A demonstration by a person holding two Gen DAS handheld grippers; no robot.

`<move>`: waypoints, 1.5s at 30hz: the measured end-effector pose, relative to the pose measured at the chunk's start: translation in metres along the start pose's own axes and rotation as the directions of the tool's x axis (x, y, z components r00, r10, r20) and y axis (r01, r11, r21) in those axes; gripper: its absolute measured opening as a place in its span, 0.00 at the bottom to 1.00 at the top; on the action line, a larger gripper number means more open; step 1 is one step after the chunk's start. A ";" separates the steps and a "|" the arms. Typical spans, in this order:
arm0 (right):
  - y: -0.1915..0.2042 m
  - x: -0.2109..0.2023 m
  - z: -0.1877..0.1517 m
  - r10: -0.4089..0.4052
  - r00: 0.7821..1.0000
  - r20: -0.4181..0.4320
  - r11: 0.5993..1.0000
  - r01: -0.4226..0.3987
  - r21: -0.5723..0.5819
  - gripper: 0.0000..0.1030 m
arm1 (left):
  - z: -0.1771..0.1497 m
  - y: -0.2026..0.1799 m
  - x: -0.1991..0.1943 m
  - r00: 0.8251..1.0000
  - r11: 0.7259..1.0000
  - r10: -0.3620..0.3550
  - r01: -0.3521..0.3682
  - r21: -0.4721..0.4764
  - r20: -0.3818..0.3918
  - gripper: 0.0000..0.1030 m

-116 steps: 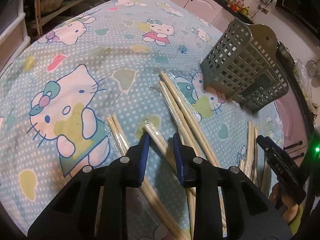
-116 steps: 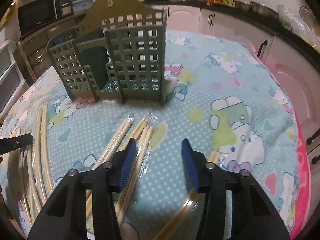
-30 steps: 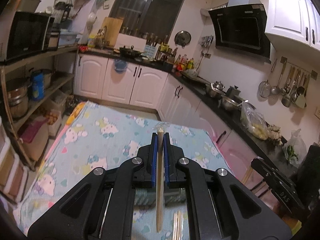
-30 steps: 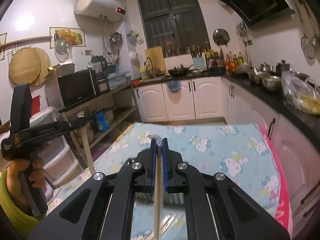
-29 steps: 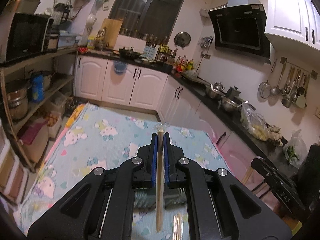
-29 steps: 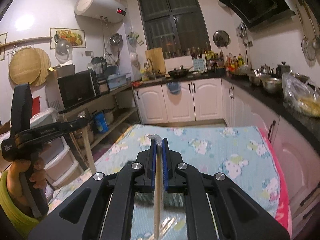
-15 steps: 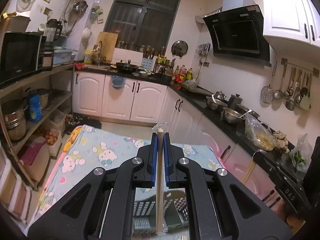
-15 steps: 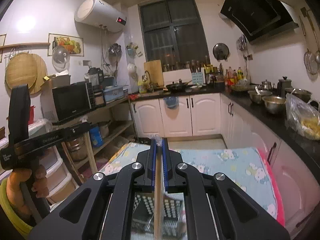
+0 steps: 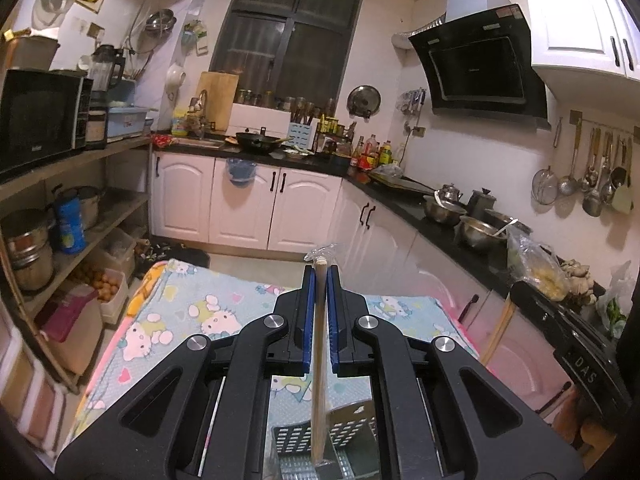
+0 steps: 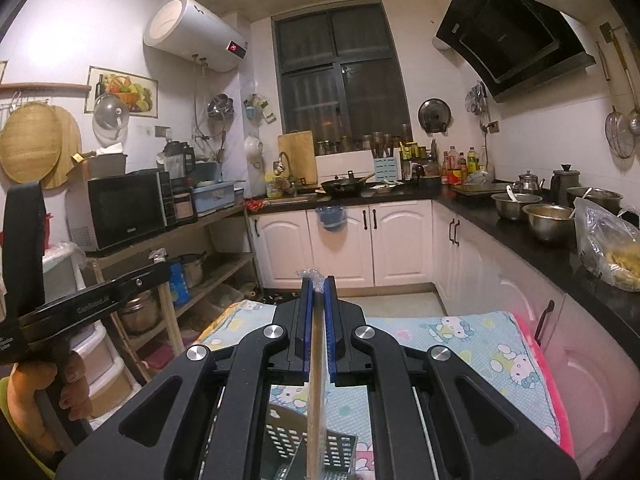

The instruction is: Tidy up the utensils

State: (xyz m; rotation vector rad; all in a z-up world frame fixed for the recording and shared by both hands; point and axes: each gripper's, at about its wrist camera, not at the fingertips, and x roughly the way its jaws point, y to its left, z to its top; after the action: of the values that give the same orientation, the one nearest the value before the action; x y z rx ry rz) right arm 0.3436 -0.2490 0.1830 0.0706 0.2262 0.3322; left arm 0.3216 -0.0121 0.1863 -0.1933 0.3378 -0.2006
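A: Left wrist view: what could go wrong as the wrapped chopsticks [image 9: 319,360] are hung upright over the grey holder [image 9: 352,428]?

B: A slot could be missed, or the slippery wrapper could slide; only the top ends are pinched.

A: And the tongs?

B: Both are clamped shut: the left tongs [image 9: 319,312] on that pair, the right tongs [image 10: 318,320] on another wrapped pair [image 10: 316,384] above the holder on the table [image 10: 472,340].

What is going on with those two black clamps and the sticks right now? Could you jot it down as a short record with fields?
Left gripper: shut on a plastic-wrapped pair of wooden chopsticks, hanging upright
Right gripper: shut on another wrapped wooden chopstick pair
Below both: grey-green perforated plastic utensil basket
Table: cartoon-cat printed blue tablecloth
Setting: home kitchen
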 end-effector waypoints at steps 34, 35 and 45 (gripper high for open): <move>-0.010 0.018 -0.092 -0.110 0.994 -0.001 0.991 0.110 0.071 0.06 | -0.082 0.011 0.014 0.999 0.998 0.029 -0.028 0.057 -0.022 0.02; -0.010 0.017 -0.093 -0.113 0.994 -0.006 0.991 0.113 0.073 0.06 | -0.084 0.013 0.014 0.999 0.998 0.028 -0.027 0.052 -0.029 0.02; -0.013 0.007 -0.100 -0.110 0.993 -0.051 0.990 0.114 0.079 0.07 | -0.096 0.019 0.007 0.997 0.999 0.019 -0.016 0.035 -0.076 0.02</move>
State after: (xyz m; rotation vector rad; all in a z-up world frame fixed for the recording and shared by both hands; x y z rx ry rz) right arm 0.3308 -0.2555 0.0830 0.1302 0.2891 0.2127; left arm 0.2983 -0.0103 0.0910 -0.1487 0.4118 -0.1968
